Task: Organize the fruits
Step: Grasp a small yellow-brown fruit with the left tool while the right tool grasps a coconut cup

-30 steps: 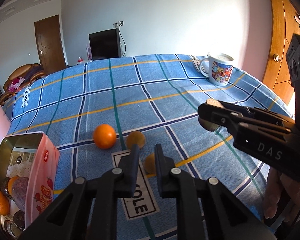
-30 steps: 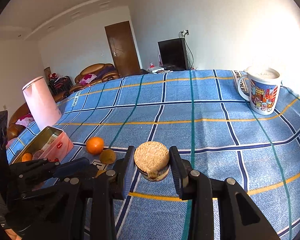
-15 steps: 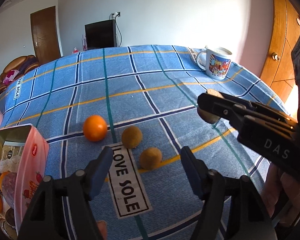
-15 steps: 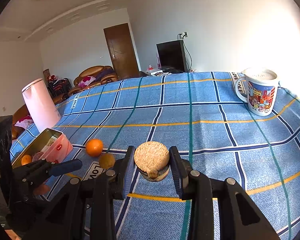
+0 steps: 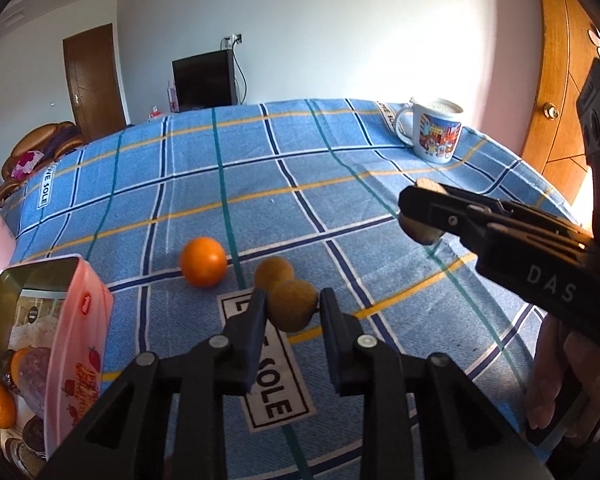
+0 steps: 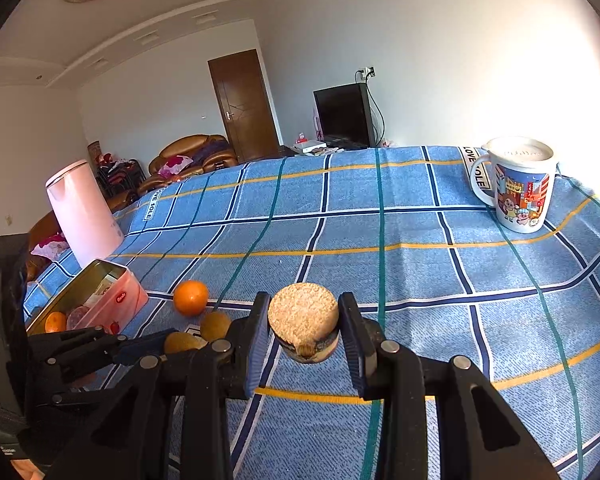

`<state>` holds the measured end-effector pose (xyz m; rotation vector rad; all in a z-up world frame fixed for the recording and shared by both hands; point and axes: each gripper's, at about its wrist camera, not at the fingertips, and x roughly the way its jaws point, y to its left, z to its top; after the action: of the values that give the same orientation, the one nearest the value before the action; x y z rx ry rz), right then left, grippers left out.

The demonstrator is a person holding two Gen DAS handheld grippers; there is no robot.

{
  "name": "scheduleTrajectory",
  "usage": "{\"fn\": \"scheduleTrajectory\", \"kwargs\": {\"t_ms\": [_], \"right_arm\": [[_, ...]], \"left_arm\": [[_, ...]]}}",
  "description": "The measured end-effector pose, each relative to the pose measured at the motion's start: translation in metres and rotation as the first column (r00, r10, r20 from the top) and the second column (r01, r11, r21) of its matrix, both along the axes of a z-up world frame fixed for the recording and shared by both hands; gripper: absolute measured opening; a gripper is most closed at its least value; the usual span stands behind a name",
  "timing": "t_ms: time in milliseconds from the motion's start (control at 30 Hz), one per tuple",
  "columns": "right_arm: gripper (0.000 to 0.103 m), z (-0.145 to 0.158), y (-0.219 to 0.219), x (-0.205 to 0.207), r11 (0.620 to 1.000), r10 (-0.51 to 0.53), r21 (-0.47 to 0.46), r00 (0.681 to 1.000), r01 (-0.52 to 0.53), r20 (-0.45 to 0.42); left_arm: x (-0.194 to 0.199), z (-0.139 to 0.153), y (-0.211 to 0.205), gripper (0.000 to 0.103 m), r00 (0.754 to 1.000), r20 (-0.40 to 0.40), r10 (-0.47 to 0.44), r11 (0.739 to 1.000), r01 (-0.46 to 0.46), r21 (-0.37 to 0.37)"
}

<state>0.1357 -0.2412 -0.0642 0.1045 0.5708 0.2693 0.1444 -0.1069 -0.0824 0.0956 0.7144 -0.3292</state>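
Blue checked cloth covers the whole surface under me, with a door and a dark screen behind. Judging by the tin, sorting is partly done: it already holds an orange piece or two and something purplish, while an orange and a kiwi lie on the cloth just right of the tin. My left gripper points forward and low over the cloth, right of the tin; its jaws are closed to a narrow gap around a second kiwi, both pads touching it, though I cannot tell whether it has left the cloth. My right gripper is held level, well right of the tin and clear above the cloth, its jaws clamped on a round, crumbly-topped fruit with a darker underside. So two pieces are in my hold and two lie loose. I judge all four have to reach the tin. A mug stands far from the tin, and a pink kettle just behind it.
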Motion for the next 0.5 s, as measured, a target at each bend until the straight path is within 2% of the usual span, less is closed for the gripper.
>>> {"fn": "scheduleTrajectory", "kwargs": {"t_ms": [200, 500], "right_arm": [[0.036, 0.004, 0.001, -0.008, 1.0, 0.01, -0.004, 0.999, -0.01, 0.048], [0.036, 0.014, 0.013, -0.031, 0.999, 0.018, -0.043, 0.988, -0.012, 0.152]], "left_arm": [[-0.014, 0.009, 0.014, 0.028, 0.996, 0.08, 0.03, 1.0, -0.03, -0.004], [-0.031, 0.02, 0.039, 0.028, 0.985, 0.157, 0.071, 0.997, -0.067, -0.028]]}}
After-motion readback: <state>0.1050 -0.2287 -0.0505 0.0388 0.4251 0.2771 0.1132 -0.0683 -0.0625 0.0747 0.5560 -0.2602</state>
